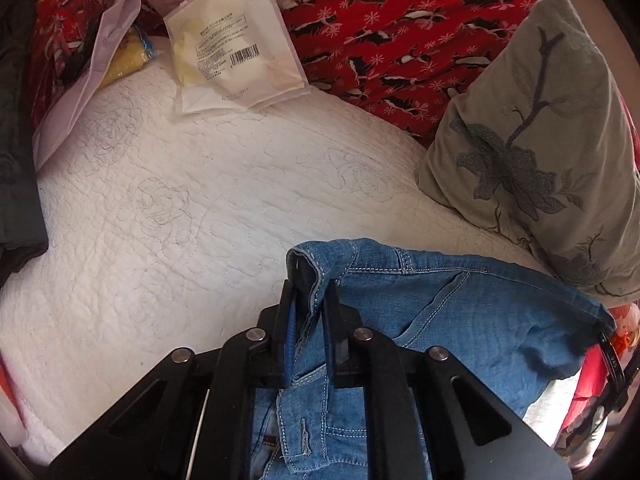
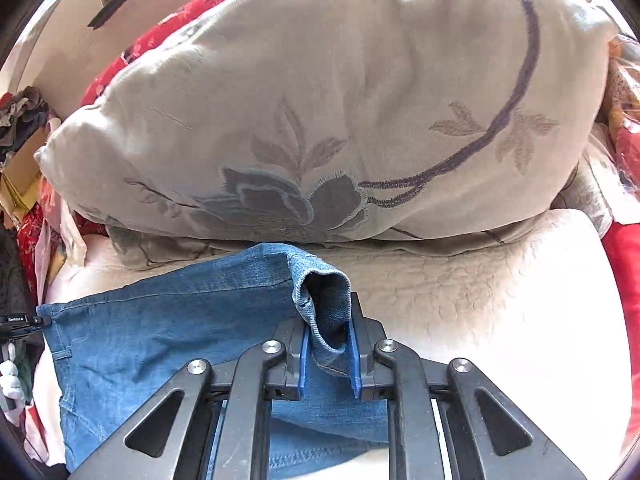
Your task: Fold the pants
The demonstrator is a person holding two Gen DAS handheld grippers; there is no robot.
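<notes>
Blue denim pants (image 1: 460,320) are stretched between my two grippers above a white quilted bed (image 1: 200,200). My left gripper (image 1: 310,292) is shut on the waistband corner of the pants, with denim bunched between its jaws. My right gripper (image 2: 328,320) is shut on a hem edge of the same pants (image 2: 160,320), the cloth looped between the blue-padded fingers (image 2: 303,356). The rest of the pants hangs down below both grippers. The right gripper's tip shows at the far right of the left wrist view (image 1: 612,356).
A grey pillow with an embroidered flower (image 2: 340,100) lies just beyond the pants on the bed (image 2: 500,300); it shows in the left wrist view (image 1: 540,140) too. A red patterned blanket (image 1: 400,20), a white plastic packet (image 1: 236,40) and dark clothing (image 1: 16,160) line the bed's far and left sides.
</notes>
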